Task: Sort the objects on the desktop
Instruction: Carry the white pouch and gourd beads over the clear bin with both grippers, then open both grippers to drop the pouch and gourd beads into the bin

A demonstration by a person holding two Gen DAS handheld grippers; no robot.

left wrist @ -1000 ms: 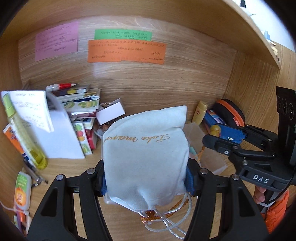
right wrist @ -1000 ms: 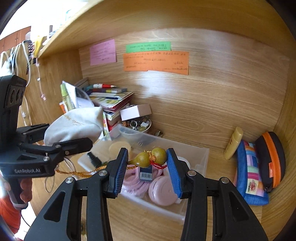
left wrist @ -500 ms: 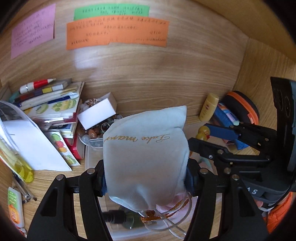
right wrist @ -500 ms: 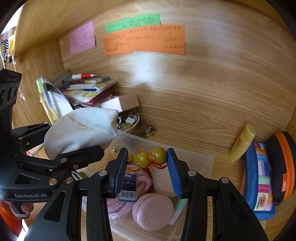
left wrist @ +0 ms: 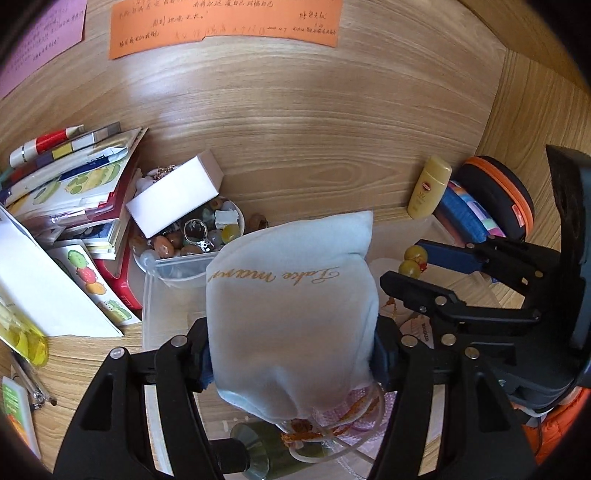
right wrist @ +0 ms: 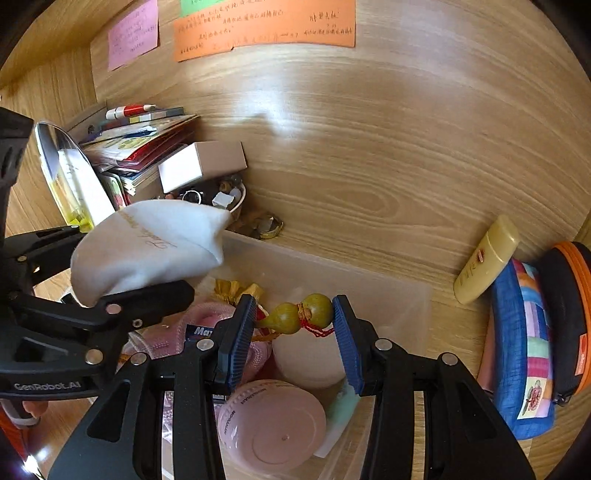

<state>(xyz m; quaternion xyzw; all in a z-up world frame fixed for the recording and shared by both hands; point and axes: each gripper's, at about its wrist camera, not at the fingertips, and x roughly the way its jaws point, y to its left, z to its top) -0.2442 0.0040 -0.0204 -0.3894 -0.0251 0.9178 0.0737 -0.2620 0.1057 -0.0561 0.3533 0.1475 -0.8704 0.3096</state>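
Blue-padded jaws of the left gripper (left wrist: 291, 354) were clamped on a pale drawstring pouch (left wrist: 291, 306) with gold script, its cords trailing below, while the right gripper (right wrist: 295, 325) pinched a small olive-green gourd charm (right wrist: 299, 315) with red thread endwise between its pads, the jaws standing only narrowly apart. Both loads hung over a clear plastic bin (right wrist: 332, 269) on the wooden bench (right wrist: 369, 206).

Inside the bin lay a round pink case (right wrist: 271, 428), a pale cream round piece (right wrist: 306, 362) behind it, pink mesh fabric (right wrist: 173, 343) and a gold-wrapped item (right wrist: 236, 288) near the far wall; a mint-coloured slip (right wrist: 341, 406) stood against the right-hand side. From the left wrist view, a dark green funnel-shaped object (left wrist: 255, 450) also showed at the bin's near end, partly hidden by the pouch.

Just behind the bin's far left corner sat a small white bowl (left wrist: 240, 218) heaped with stones, beads and a ring, with a white box (left wrist: 173, 195) resting across its rim. A stack of books (left wrist: 74, 192) topped by a red-and-white pen (left wrist: 44, 142) stood further left, near a white sheet (left wrist: 44, 291). To the right of the bin, a yellow sunscreen tube (right wrist: 487, 258) leaned at the back panel, beside a blue patchwork pouch (right wrist: 524, 354) and a black case with orange zip (right wrist: 569, 317). Orange (right wrist: 266, 26) and pink (right wrist: 133, 35) notes were stuck on the back panel.
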